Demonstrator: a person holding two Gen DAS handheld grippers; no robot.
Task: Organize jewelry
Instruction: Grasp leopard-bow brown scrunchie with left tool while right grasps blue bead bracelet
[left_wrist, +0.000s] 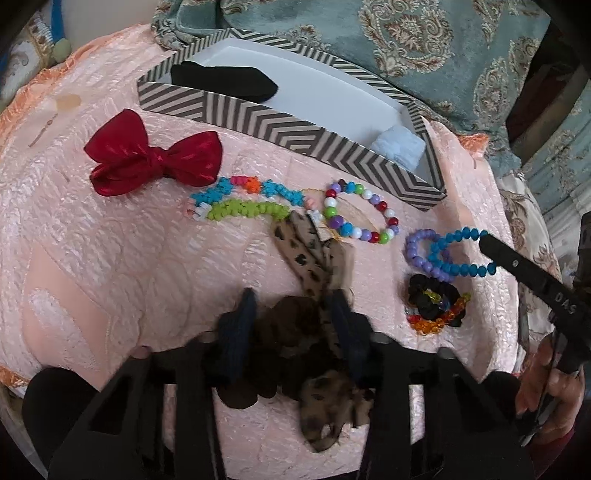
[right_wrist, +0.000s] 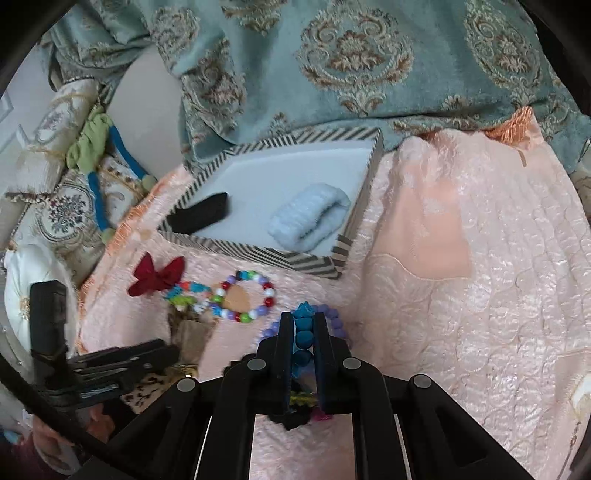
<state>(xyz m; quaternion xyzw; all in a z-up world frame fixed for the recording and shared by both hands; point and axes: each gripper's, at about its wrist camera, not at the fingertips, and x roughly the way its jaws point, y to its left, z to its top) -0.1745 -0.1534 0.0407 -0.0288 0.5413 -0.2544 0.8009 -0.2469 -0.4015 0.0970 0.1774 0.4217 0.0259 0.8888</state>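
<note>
Right gripper (right_wrist: 303, 338) pinches the blue bracelet (left_wrist: 460, 249), jaws pressed on its beads; the purple bracelet (left_wrist: 419, 251) lies just beside it on the pink cloth (left_wrist: 110, 240). Left gripper (left_wrist: 293, 310) straddles the leopard scrunchie (left_wrist: 306, 254) and a brown scrunchie (left_wrist: 291, 325); contact of its pads cannot be told. Striped box (left_wrist: 288, 125) at far side holds a black band (left_wrist: 221, 81) and a pale blue band (right_wrist: 308, 218). Red bow (left_wrist: 151, 153) far left, multicolour bracelet (left_wrist: 360, 212) near the box.
</note>
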